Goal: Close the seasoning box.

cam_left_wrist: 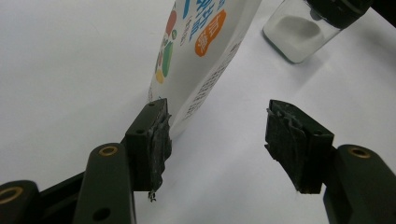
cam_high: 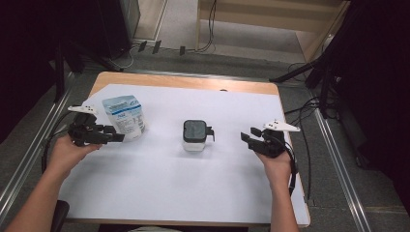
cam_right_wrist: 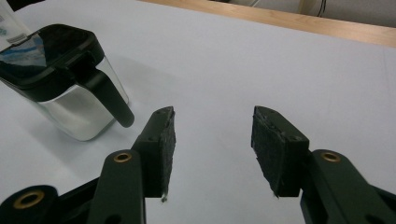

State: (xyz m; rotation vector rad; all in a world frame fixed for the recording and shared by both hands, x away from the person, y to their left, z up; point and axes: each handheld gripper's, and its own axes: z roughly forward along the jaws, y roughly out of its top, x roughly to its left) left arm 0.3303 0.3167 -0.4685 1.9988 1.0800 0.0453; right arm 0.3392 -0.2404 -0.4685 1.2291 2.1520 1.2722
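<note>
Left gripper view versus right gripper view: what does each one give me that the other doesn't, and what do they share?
Left gripper view: the printed pouch close up, one of the open left gripper fingers right beside its bottom corner.

Right gripper view: the container's black lid and handle, the table's wooden edge, and the open right gripper, nothing between its fingers.

Both: the clear container of white powder on the white sheet.

White pouch [cam_high: 124, 119] with blue print; clear container [cam_high: 194, 136] with black lid; white table [cam_high: 159, 188].
</note>
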